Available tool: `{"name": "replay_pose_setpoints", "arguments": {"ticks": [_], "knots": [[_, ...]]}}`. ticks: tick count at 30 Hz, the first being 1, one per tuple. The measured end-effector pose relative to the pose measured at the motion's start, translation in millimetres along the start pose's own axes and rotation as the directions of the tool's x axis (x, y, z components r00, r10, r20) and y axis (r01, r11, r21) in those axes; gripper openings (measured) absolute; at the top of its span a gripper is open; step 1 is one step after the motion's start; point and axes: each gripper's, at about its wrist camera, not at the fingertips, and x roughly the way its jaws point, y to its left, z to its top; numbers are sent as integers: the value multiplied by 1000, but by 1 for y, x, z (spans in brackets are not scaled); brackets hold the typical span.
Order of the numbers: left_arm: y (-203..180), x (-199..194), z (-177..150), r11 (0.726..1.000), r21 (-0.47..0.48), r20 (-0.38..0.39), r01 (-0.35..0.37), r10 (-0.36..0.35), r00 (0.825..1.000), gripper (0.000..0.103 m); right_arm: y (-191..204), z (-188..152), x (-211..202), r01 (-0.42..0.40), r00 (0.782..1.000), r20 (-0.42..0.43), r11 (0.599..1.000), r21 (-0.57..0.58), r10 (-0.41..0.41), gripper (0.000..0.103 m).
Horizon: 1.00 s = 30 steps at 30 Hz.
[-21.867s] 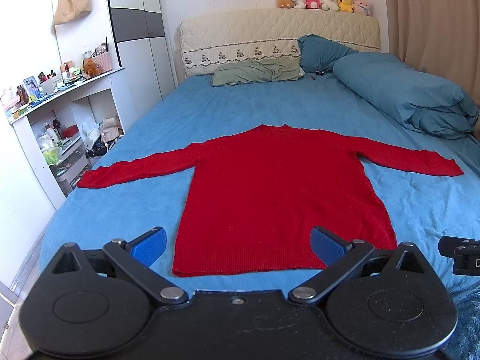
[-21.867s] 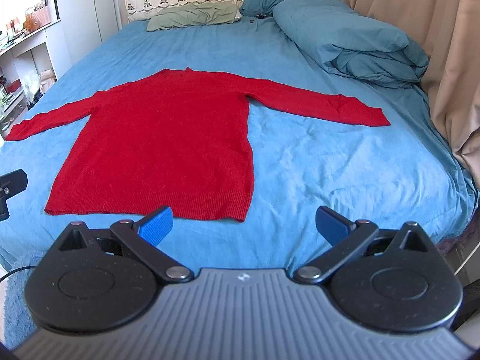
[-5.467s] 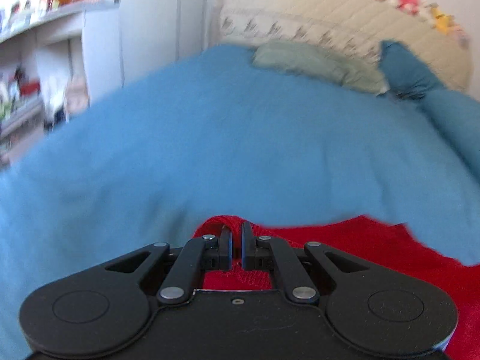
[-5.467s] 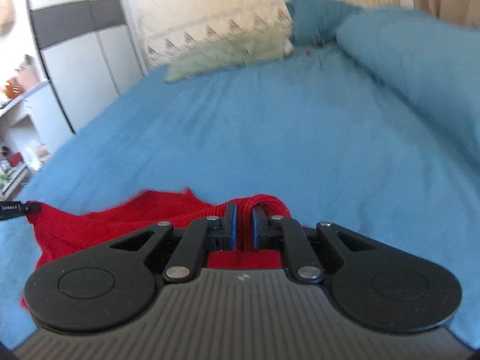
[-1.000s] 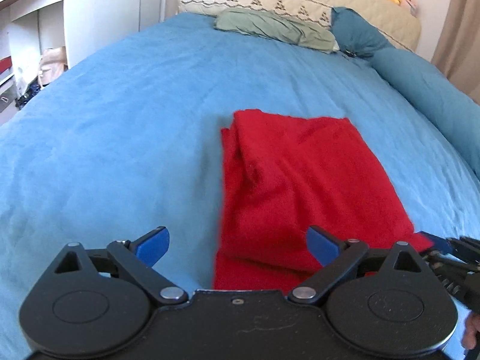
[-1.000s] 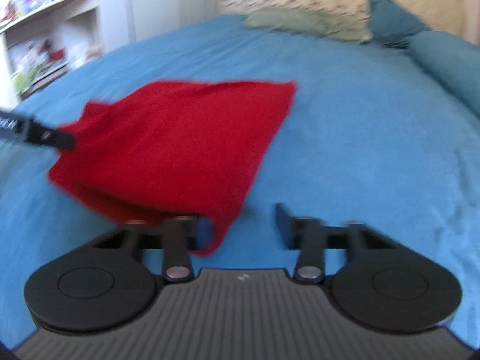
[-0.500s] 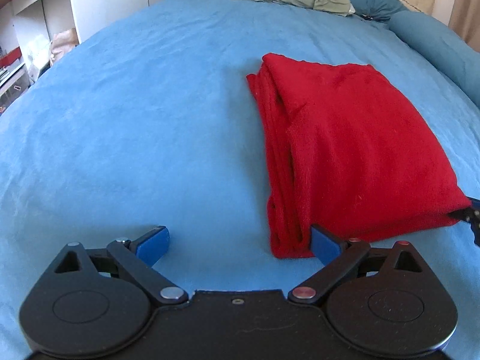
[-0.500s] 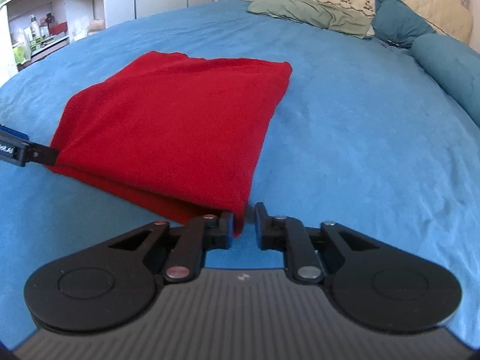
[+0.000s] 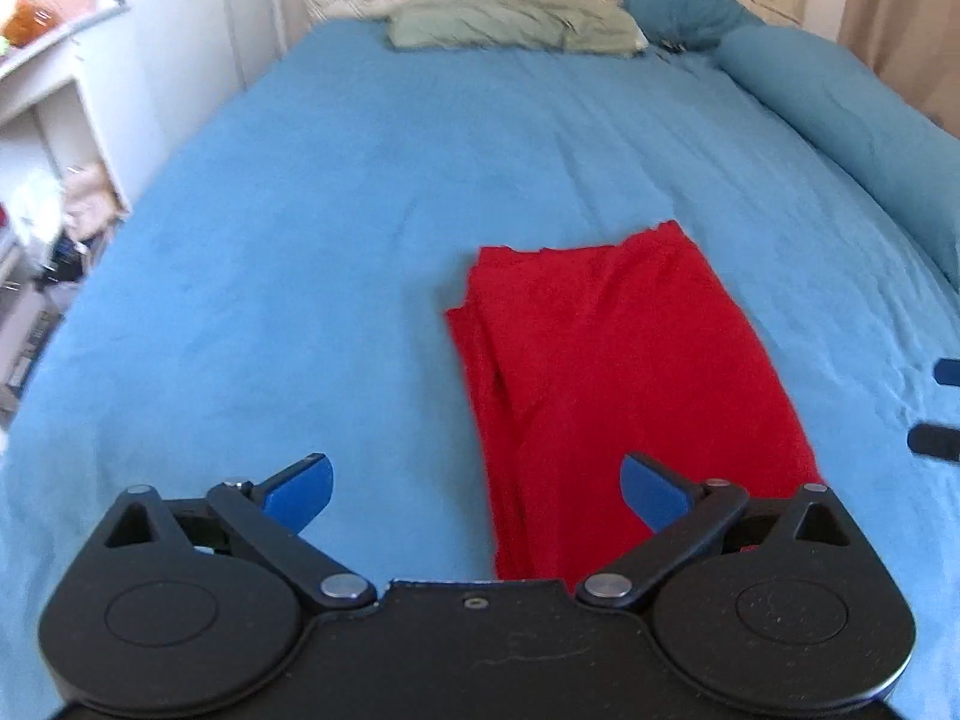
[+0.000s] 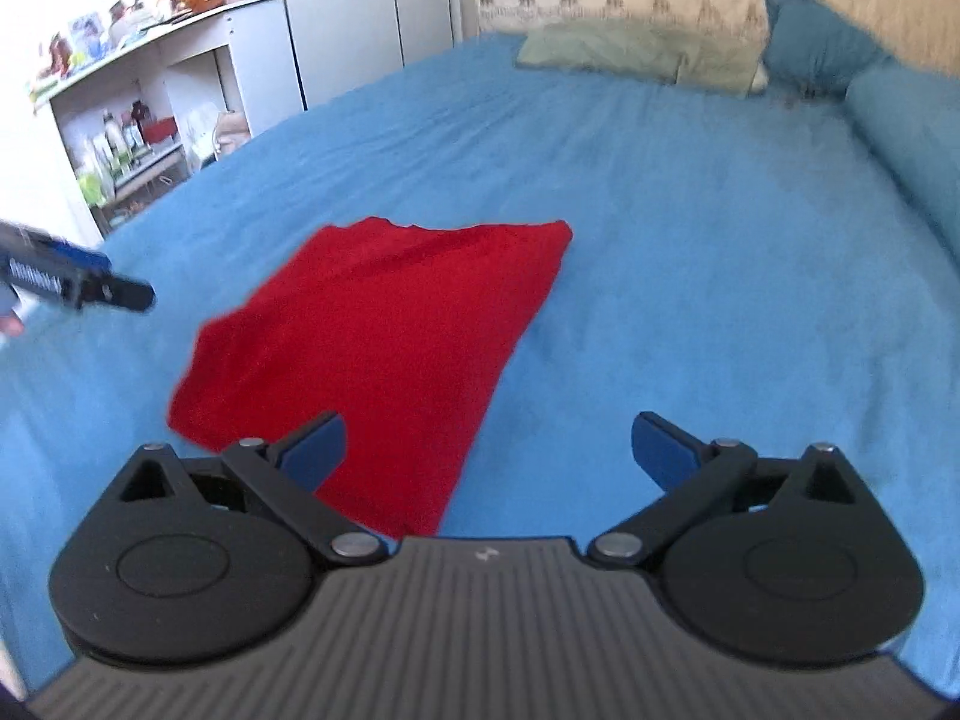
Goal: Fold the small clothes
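Observation:
The red sweater (image 9: 624, 372) lies folded into a long rectangle on the blue bed (image 9: 336, 228). It also shows in the right wrist view (image 10: 384, 348). My left gripper (image 9: 474, 489) is open and empty, above the sweater's near left edge. My right gripper (image 10: 489, 447) is open and empty, above the sweater's near right corner. The right gripper's fingertips (image 9: 942, 402) show at the right edge of the left wrist view. The left gripper (image 10: 72, 279) shows at the left of the right wrist view.
A green pillow (image 9: 510, 30) and a blue pillow (image 9: 678, 6) lie at the headboard. A rolled blue duvet (image 9: 852, 120) runs along the right side. White shelves with clutter (image 10: 132, 114) stand left of the bed.
My right gripper has opened and let go of the sweater's corner. Both grippers have pulled back and up from the folded sweater, which now lies flat.

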Motion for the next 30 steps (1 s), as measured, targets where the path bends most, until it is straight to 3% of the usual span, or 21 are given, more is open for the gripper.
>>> {"name": "replay_pose_setpoints", "arguments": {"ticks": [3, 5, 7, 12, 17, 19, 20, 22, 23, 25, 30], "knots": [[20, 30, 18, 988, -111, -48, 111, -117, 992, 103, -19, 24, 17, -56, 998, -19, 990, 128, 59, 103], [37, 56, 23, 939, -259, -57, 225, -247, 967, 103, -33, 34, 37, -86, 994, -43, 971, 223, 98, 103], [44, 76, 28, 901, -337, -51, 272, -306, 951, 103, -38, 39, 59, -100, 989, -73, 955, 279, 125, 103], [39, 113, 31, 909, -328, -81, 257, -298, 951, 100, -36, 38, 109, -110, 977, -141, 945, 309, 160, 103], [39, 130, 23, 899, -333, -92, 283, -329, 940, 78, -35, 28, 144, -138, 963, -165, 919, 369, 211, 101], [37, 133, 21, 905, -311, -81, 290, -329, 941, 69, -37, 24, 154, -145, 959, -168, 904, 403, 229, 91], [37, 136, 21, 901, -312, -74, 302, -340, 937, 59, -38, 21, 159, -160, 954, -165, 894, 418, 248, 82], [38, 140, 19, 879, -348, -64, 325, -369, 927, 46, -38, 18, 164, -177, 953, -148, 883, 436, 264, 73], [39, 141, 18, 876, -361, -56, 321, -364, 930, 40, -37, 18, 163, -185, 953, -140, 884, 428, 267, 60], [38, 137, 18, 872, -366, -39, 324, -363, 931, 31, -33, 21, 158, -191, 957, -129, 901, 390, 258, 46], [21, 109, 24, 894, -327, -13, 305, -328, 945, 26, -19, 35, 121, -189, 970, -93, 935, 299, 226, 39]]}}
